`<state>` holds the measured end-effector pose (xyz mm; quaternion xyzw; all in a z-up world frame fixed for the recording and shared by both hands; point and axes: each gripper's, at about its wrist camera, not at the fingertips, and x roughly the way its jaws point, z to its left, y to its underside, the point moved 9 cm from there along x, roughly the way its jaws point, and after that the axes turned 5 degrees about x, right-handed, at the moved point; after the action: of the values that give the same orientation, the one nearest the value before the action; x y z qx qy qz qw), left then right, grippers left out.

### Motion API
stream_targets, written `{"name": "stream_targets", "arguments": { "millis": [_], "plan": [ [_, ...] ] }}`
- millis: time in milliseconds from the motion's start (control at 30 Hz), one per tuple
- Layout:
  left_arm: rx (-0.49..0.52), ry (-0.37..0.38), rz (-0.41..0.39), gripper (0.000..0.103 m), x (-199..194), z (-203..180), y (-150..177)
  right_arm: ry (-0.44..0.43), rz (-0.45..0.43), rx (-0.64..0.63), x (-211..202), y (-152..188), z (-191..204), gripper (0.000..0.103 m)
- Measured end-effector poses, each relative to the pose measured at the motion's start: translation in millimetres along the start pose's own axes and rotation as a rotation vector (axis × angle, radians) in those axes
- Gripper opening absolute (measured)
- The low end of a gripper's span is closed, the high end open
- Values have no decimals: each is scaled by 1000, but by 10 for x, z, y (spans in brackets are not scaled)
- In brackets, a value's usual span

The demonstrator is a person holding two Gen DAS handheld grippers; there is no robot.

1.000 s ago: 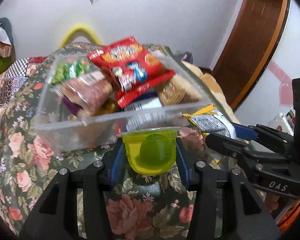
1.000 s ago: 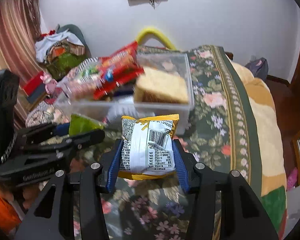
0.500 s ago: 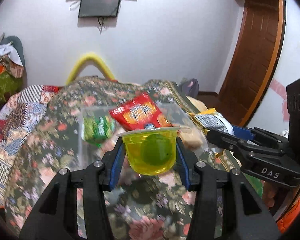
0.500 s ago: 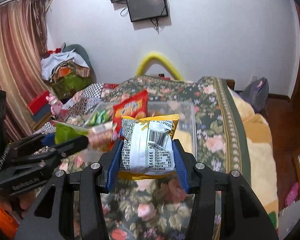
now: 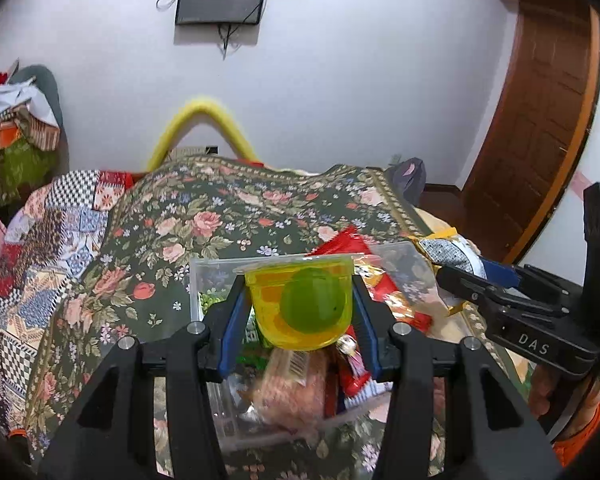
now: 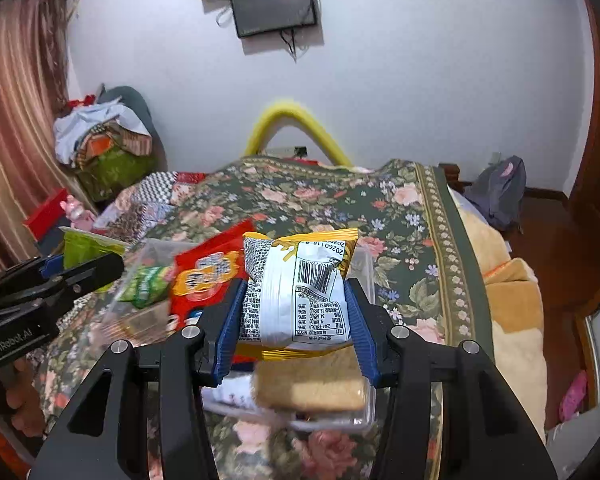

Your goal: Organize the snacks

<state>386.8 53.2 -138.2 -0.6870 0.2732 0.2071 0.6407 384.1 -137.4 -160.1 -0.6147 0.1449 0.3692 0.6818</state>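
My left gripper (image 5: 300, 308) is shut on a yellow-green jelly cup (image 5: 302, 306) and holds it above the left part of a clear plastic bin (image 5: 208, 268) full of snacks. My right gripper (image 6: 294, 308) is shut on a white and yellow snack packet (image 6: 296, 296) and holds it above the right part of the same bin (image 6: 366, 360). A red snack bag (image 6: 206, 276), a green packet (image 6: 144, 284) and a wafer pack (image 6: 312, 388) lie in the bin. The right gripper also shows in the left wrist view (image 5: 456, 276); the left gripper shows in the right wrist view (image 6: 84, 268).
The bin stands on a bed with a dark floral cover (image 5: 220, 216). A patchwork quilt (image 5: 40, 248) lies at the left. A yellow hoop (image 5: 204, 120) stands at the wall. A wooden door (image 5: 540, 120) is at the right, a clothes pile (image 6: 104, 140) at the left.
Both grippers have risen and come forward with their snacks, from in front of the bin to above it. The bin now lies below the fingers in both views.
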Motion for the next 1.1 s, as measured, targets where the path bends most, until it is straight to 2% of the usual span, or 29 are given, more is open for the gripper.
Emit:
{"name": "stream_targets", "arguments": {
  "millis": [167,300,500,633,733,967,1033,1100],
  "plan": [
    [15,-16,57,48,236,44,93,5,44,37,199,40,-90,46],
    [21,-2,107,48,350,18,226,1,55,56,203,79,-117,48],
    [39,2,70,50,132,-38,192,-8,40,37,-10,64,-66,53],
    [50,-11,-1,50,-252,-91,80,-6,0,9,-304,11,11,53],
    [52,-19,-83,50,-686,-159,-24,-23,-45,3,-633,-49,98,53],
    [78,-49,-263,50,-1707,-363,-136,-61,-191,-27,-1622,-168,375,54],
    [80,-62,-306,51,-1965,-408,-120,-72,-230,-35,-1896,-149,458,58],
    [68,-74,-345,58,-2204,-435,-87,-76,-270,-49,-2154,-106,550,63]
  ]
}}
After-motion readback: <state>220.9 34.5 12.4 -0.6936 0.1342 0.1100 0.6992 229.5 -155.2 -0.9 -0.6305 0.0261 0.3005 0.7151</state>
